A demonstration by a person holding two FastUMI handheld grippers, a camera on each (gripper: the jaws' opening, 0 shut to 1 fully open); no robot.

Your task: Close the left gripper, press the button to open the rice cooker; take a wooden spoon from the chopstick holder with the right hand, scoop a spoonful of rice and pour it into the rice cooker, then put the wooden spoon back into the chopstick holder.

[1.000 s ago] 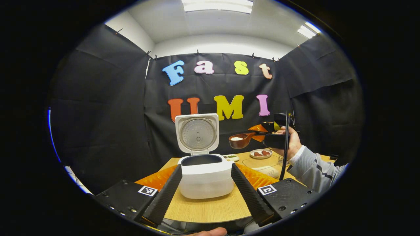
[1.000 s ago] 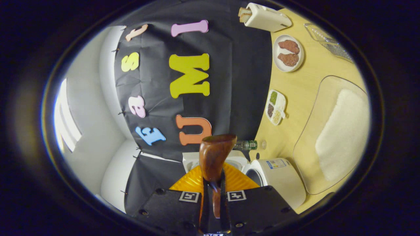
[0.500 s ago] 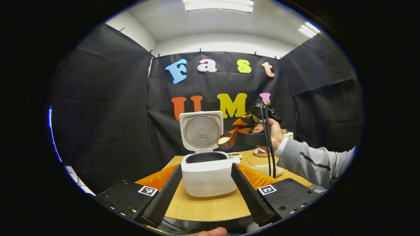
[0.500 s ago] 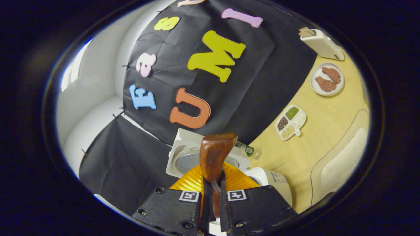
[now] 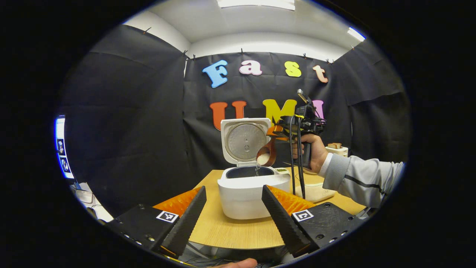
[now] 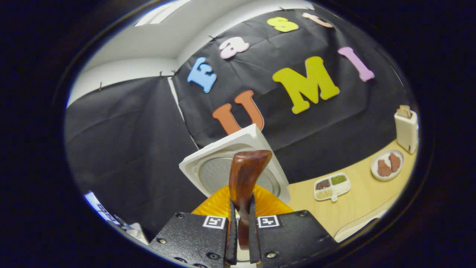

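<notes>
A: Where's the wooden spoon rn?

B: Tipped bowl-down right over the open rice cooker, just above the pot's mouth. White rice sits at the bowl's lip, and a thin trickle drops into the pot.

A: Who's got it?

B: The right gripper. In the right gripper view both fingers are clamped on the handle, w/ the bowl's back sticking out ahead of the tips. Beyond it stands the cooker's lid, upright, inner plate facing the spoon.

A: And the left gripper?

B: Spread wide, holding nothing. In the left gripper view the cooker sits between its two fingers and a bit ahead of them, not touching either.

A: Anything else around?

B: Ahead and to the right of the left jaws, a hand in a grey sleeve grips the right tool, cables hanging off it. To the right of the right jaws on the table: a divided tray of grains, farther out a plate w/ two brown pieces, then a toaster w/ bread by the wall.
</notes>
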